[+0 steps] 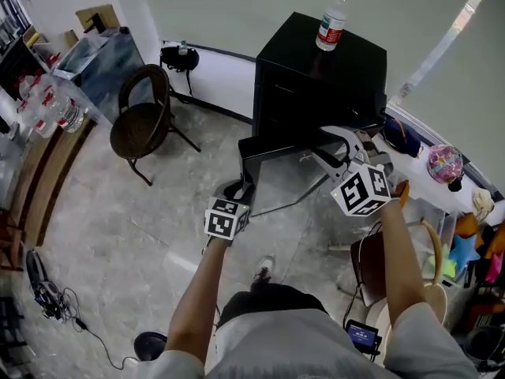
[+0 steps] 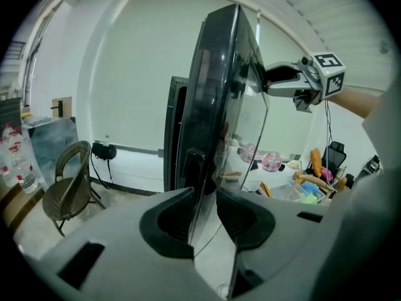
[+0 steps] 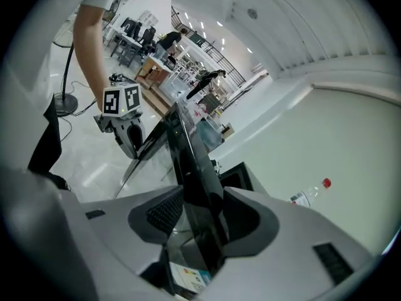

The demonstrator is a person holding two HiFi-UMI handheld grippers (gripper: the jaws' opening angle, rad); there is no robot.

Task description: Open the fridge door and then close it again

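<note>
The fridge door [image 1: 280, 176] stands swung out toward 6 o'clock. The left gripper [image 2: 203, 213] clamps its free edge (a steering hold). The right gripper [image 3: 199, 215] jaws straddle that edge, seemingly unclamped, as a guide.

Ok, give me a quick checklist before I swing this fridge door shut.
1. Fridge door open: ok, it stands out from the fridge.
2. Left gripper on the door edge: ok, jaws shut on it.
3. Right gripper grip: cannot tell; the door sits between its jaws.
4. Water bottle upright on the fridge: ok.
5. Chair clear of the door's swing: ok, off to the side.
</note>
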